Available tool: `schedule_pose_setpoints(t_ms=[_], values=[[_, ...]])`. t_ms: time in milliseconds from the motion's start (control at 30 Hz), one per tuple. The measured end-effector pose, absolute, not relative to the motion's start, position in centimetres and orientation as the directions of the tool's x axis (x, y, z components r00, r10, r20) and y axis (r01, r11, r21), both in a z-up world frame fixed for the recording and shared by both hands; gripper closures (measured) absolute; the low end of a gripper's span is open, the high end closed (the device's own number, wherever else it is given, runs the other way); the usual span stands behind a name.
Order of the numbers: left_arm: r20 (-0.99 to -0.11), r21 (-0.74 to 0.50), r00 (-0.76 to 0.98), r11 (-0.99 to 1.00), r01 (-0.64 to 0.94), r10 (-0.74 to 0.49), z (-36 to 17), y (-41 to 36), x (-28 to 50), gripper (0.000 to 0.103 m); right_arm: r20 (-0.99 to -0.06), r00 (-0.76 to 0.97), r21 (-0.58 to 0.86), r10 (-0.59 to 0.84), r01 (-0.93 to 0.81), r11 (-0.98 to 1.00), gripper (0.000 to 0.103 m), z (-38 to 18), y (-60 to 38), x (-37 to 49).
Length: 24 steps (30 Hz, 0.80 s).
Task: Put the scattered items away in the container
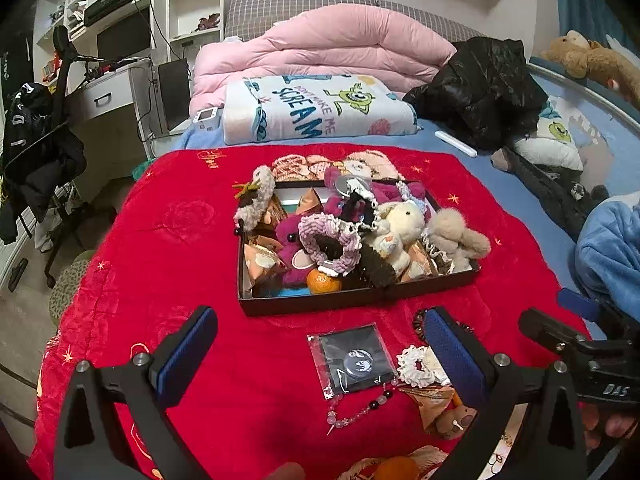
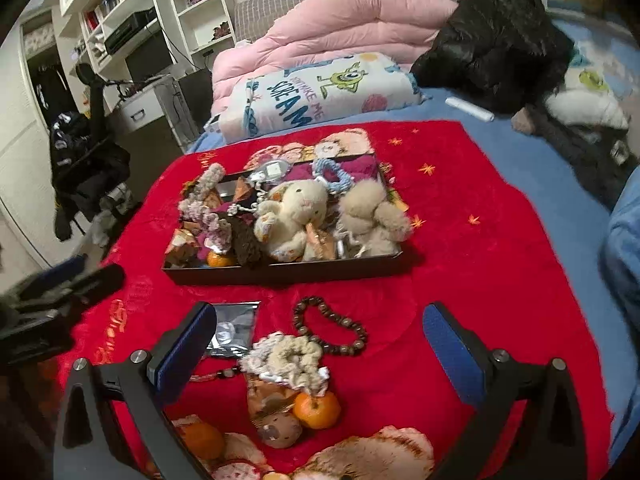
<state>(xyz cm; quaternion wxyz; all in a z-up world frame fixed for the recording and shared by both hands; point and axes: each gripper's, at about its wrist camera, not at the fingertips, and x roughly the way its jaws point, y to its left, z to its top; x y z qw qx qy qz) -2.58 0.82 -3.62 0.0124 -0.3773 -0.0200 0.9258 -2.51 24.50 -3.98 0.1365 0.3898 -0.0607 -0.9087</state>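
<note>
Overhead, both grippers hang above a red blanket (image 1: 168, 240) spread on a bed. The left gripper (image 1: 320, 356) has its 2 blue-padded fingers spread wide and holds nothing; the right gripper (image 2: 320, 352) is likewise wide apart and empty. A dark shallow box (image 2: 288, 270) sits mid-blanket, crowded with plush toys, among them a cream bunny (image 2: 294, 210) and a tangerine at its near edge. Loose items lie on the blanket near the box: a brown bead bracelet (image 2: 330, 326), a cream scrunchie (image 2: 286, 356), a clear packet with a dark card (image 1: 352, 360), a pink bead string (image 1: 356, 410), an orange (image 2: 317, 410) and a small brown plush (image 2: 279, 432).
</note>
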Motion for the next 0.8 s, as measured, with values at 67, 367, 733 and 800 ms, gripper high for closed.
schedule_pose_setpoints(t_ms=[67,367,733,800], values=[[-0.711,-0.047,-0.702,-0.999,-0.008,0.039,-4.2,0.9,-3.1,0.000,-0.690,-0.657,0.223,-0.303,0.205,-0.953,0.000,-4.0,24.5,-2.6],[-0.763,-0.043,-0.646,-0.999,0.010,0.026,-7.4,1.0,-5.3,0.000,-0.720,-0.625,0.225,-0.301,0.200,-0.954,0.000,-5.5,25.0,-3.8],[-0.860,-0.048,-0.508,-0.999,-0.024,0.054,-13.3,2.6,-8.8,0.000,-0.789,-0.533,0.232,-0.306,0.202,-0.951,0.005,-9.2,24.9,-6.5],[-0.868,-0.064,-0.491,-0.998,-0.026,0.068,-14.2,2.9,-9.4,0.000,-0.797,-0.520,0.235,-0.307,0.201,-0.951,0.006,-9.8,24.8,-7.0]])
